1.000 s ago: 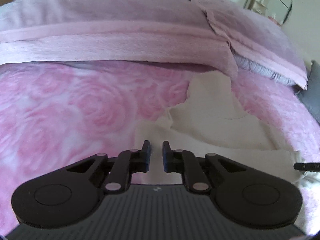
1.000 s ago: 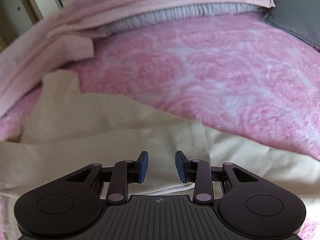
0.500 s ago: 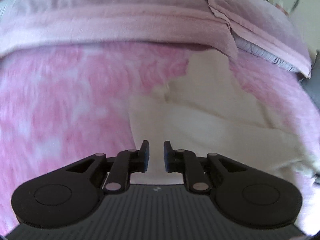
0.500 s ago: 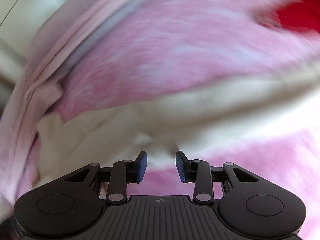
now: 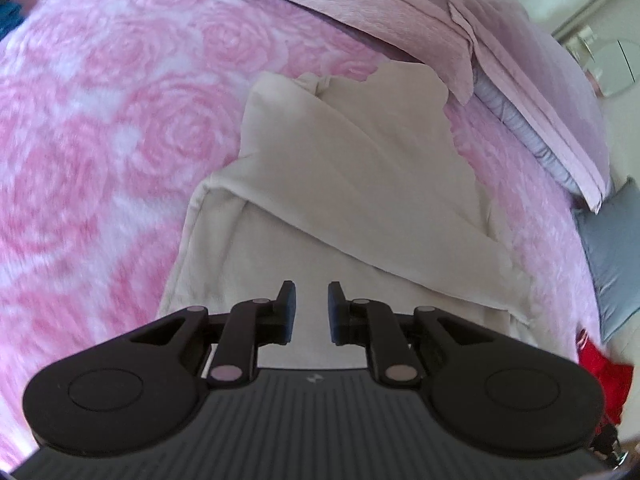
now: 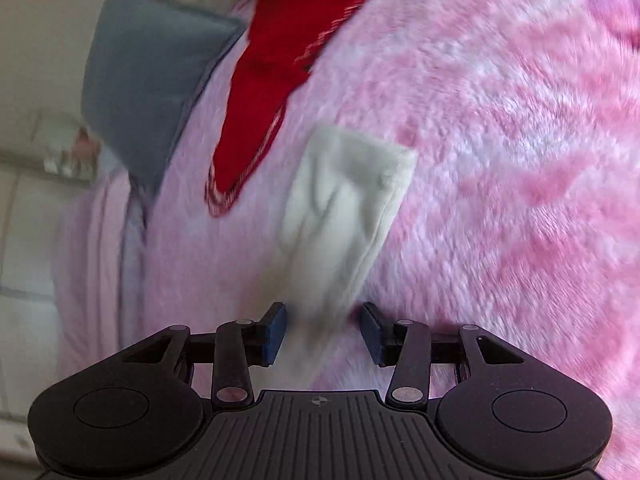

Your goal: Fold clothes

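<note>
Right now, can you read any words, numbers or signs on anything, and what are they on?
No words or numbers can be read anywhere.
Left gripper: a tiny pale mark on its ribbed base, too small to read.
Right gripper: a small round crosshair sign on its ribbed base, no letters.
Cream garment, red garment, pink blanket, grey pillow: no print visible.

A bedroom: rose-patterned bedspread, pillows
</note>
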Motion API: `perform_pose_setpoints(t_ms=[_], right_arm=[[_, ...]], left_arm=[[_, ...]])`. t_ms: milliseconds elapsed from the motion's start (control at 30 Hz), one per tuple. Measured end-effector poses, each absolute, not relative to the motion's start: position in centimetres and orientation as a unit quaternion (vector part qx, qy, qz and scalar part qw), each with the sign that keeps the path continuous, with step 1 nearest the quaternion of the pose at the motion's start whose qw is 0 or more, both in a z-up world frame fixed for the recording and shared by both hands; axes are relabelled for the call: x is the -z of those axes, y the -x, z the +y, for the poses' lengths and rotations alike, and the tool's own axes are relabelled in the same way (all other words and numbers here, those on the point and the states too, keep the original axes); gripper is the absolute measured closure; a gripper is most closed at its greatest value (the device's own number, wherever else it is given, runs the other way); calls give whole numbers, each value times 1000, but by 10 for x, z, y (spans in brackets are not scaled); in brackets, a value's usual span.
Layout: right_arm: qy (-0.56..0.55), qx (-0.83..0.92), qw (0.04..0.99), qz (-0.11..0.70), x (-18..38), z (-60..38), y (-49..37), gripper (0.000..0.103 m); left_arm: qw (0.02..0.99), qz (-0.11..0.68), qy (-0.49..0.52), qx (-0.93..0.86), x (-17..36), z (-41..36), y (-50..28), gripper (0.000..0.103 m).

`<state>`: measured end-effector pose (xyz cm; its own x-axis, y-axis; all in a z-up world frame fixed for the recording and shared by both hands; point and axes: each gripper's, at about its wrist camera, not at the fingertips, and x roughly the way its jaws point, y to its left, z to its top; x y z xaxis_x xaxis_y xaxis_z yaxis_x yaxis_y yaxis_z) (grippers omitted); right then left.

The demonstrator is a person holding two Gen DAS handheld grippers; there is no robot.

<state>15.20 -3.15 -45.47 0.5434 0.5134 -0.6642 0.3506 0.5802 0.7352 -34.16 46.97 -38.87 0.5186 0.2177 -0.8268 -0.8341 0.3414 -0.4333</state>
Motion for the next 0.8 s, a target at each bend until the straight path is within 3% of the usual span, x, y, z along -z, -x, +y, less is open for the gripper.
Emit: perform_pose_setpoints(t_ms=[67,233,367,500,600,633,667,700,733,767,800], right_arm=[[-440,-39,760,478,453,-31,-162,97],[-275,-44,834,476,410,20,-185,97],[-161,-172,887,399,338,121,-164,97],[-50,-366,882,292,266,236,-78,97],[30,-505,827,246,252,303,12,97],[73,-536,805,245,258,321,41,96],[126,-558,781,252,270,337,69,85],[178,-578,754,257,281,353,97,71],[223,-588,732,263,298,361,120,43],[263,-592,713,269,318,365,141,36],[294,-595,692,284,338,365,157,36]], left_arm=[[741,339,460,-354,390,467,343,91],[744,330,465,-348,388,466,351,91],[740,311,480,-354,383,476,364,91],[733,288,496,-367,378,487,384,91],[724,276,508,-377,378,495,401,91],[722,275,510,-378,378,497,405,91],[720,273,513,-379,379,498,408,91],[718,272,516,-380,380,499,411,90],[716,270,519,-381,381,501,415,89],[714,268,522,-382,382,502,418,86],[713,268,525,-380,383,502,420,82]])
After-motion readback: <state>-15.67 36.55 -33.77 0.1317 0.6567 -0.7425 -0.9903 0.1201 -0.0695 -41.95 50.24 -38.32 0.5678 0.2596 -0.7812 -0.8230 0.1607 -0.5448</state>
